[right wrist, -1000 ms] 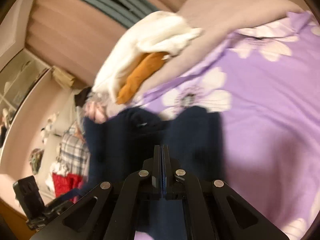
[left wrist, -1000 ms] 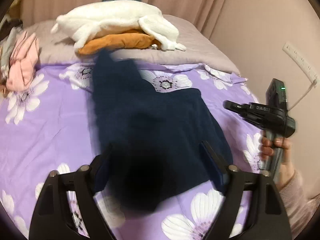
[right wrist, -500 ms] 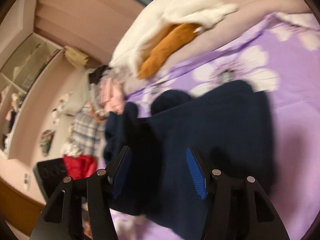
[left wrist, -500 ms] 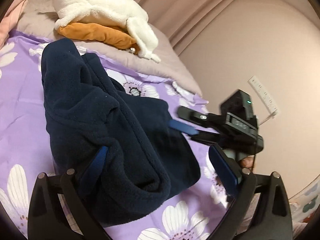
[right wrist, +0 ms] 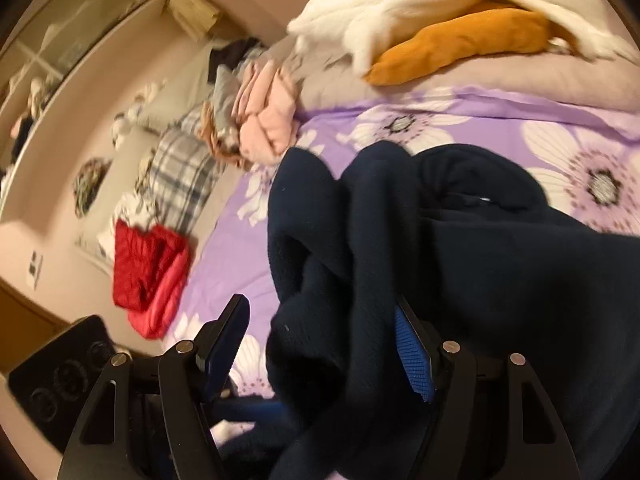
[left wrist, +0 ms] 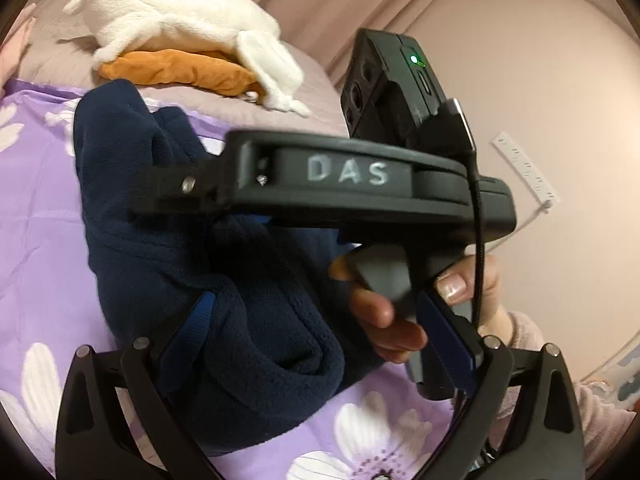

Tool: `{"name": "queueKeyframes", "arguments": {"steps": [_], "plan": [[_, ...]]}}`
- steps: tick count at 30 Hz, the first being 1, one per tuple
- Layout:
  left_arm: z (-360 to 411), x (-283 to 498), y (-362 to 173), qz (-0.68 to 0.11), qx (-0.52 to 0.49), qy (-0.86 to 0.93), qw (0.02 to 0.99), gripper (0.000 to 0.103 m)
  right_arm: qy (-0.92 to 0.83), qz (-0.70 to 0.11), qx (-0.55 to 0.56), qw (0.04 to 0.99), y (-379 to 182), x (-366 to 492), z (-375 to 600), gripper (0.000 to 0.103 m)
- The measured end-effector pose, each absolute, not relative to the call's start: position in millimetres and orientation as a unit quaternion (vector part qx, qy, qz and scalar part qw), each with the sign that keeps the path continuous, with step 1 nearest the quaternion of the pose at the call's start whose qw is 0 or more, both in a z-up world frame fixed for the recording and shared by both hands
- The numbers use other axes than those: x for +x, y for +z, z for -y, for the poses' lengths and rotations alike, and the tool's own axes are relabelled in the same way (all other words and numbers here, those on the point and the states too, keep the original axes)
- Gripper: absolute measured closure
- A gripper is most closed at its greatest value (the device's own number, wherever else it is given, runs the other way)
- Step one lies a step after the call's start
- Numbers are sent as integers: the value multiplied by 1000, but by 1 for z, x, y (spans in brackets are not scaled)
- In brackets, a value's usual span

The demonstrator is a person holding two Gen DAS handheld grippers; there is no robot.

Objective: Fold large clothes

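Right gripper (right wrist: 320,348) opening, fingers spread around the bunched navy fleece (right wrist: 460,264), its edges lost under folds; left gripper (left wrist: 320,344) wide apart, the other tool blocking its view.

The fleece garment (left wrist: 168,248) lies bunched on the bed (left wrist: 40,240), ahead of and between the left gripper's (left wrist: 320,340) jaws. The right gripper (left wrist: 320,196) crosses just above it. Beyond the jaws, a plush toy (left wrist: 180,20) lies on a cushion (left wrist: 180,70) at the bed's head.
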State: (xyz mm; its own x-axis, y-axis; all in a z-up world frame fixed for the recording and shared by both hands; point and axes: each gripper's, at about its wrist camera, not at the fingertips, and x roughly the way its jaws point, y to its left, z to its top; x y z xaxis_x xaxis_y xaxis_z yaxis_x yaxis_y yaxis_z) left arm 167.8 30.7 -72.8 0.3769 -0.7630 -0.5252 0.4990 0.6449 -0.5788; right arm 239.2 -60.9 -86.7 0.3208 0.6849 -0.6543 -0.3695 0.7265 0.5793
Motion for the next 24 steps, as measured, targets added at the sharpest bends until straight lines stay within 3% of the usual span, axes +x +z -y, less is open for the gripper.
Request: {"name": "queueKeyframes", "arguments": {"steps": [1,5,9,15,24], "plan": [[-32,169,-74,-404,-164,-385,813,4,336,-484,158,792,-89,241,58,33],[-31,170,-75,-406,-160,-389,811,4,351,-471,159,793,-91,239,66,58],[-28,169,-76,-407,-146,-389,814,4,340,-444,119,820,-83,225,64,73],[-43,155,-55,-386,-165,-405,812,4,295,-403,102,860,-77,203,76,77],[-64,152,-29,-367,-169,-371,836,4,227,-317,223,894,-49,155,189,78]]}}
